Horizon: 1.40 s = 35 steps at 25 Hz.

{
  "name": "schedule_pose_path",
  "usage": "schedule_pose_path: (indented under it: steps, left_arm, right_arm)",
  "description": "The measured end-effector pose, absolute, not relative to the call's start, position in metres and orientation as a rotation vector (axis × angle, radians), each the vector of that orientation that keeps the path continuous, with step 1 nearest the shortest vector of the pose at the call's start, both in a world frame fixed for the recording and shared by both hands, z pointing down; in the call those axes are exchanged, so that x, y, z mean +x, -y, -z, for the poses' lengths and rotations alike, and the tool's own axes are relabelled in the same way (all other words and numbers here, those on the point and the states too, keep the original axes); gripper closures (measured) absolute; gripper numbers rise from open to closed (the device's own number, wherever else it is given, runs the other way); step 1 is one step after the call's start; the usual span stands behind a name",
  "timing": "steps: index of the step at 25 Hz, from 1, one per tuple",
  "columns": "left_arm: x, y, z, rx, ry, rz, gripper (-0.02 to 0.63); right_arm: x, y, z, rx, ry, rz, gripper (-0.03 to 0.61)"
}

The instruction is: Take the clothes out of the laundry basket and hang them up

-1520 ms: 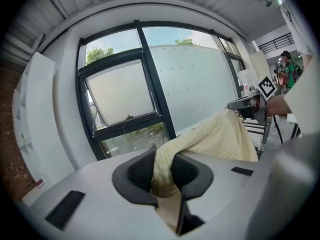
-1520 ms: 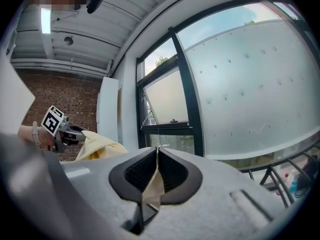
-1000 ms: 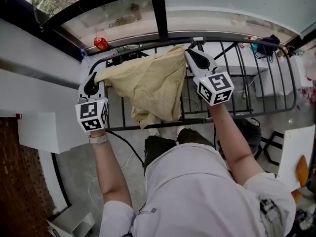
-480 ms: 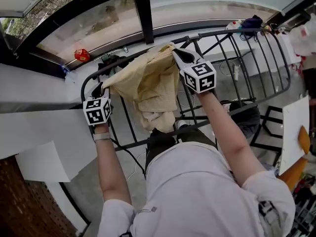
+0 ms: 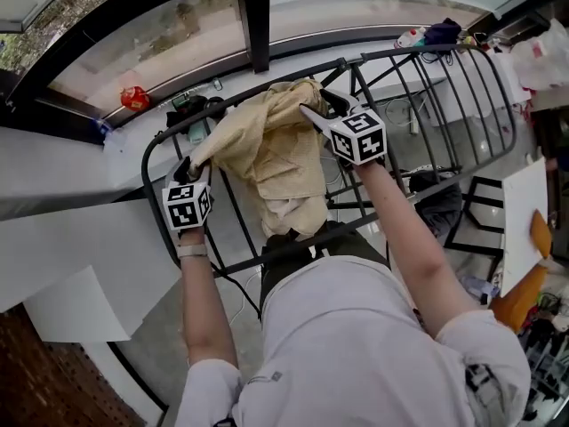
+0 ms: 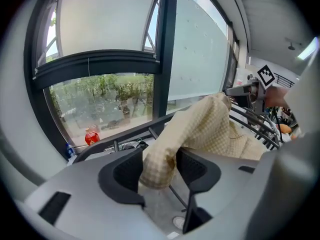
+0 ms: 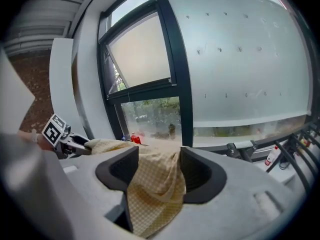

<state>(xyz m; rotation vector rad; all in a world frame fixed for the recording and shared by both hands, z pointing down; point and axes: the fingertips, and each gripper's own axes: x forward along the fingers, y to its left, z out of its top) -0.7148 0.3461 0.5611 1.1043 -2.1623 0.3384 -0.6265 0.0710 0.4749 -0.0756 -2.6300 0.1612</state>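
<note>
Yellow cloth point(image 5: 267, 149) lies over the black rack point(image 5: 146, 163) by the window point(image 5: 160, 43), L gripper point(image 5: 190, 167) & R gripper point(image 5: 313, 112) jaws just opened wide, cloth loose between both

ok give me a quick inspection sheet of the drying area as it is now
surface: black metal drying rack, bars mostly bare right of the cloth
job's things: yellow checked cloth draped over the rack's left part; laundry basket not seen
clutter: small red container by the black-framed window; white plastic bags far right
grippers: left gripper and right gripper open, jaws just opened, cloth between each pair
cables: black cable on the floor under the rack
surroundings: window ahead, grey floor
</note>
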Motion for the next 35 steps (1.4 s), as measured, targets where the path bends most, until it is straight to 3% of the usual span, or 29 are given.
schedule_pose_path:
  steps: [5,14,20,25,31,35]
  left_arm:
    - [-0.697,-0.35,-0.551,1.137,2.171,-0.317,0.377]
    - [-0.666,-0.351,-0.511,1.247,2.284,-0.314,0.374]
    - [-0.607,-0.337,-0.488,1.37,2.283,-0.341,0.374]
    - [-0.559,-0.281,-0.465,1.594,2.246,-0.365,0.374]
    - [-0.475,-0.216,-0.441,1.777,2.142,-0.407,0.374]
    - [-0.418,-0.17,-0.433,1.89,2.06,-0.46,0.374]
  right_arm:
    - [-0.611,-0.077,-0.466,-0.038,2.643,-0.163,0.31]
    - [-0.565,-0.084,-0.435,0.065,2.735,-0.184,0.31]
    - [-0.508,-0.092,-0.415,0.079,2.796,-0.153,0.312]
    - [-0.436,-0.062,-0.401,0.247,2.869,-0.168,0.375]
    - [-0.322,-0.04,-0.4,0.405,2.875,-0.183,0.556]
    - [-0.244,-0.026,-0.41,0.515,2.842,-0.216,0.571]
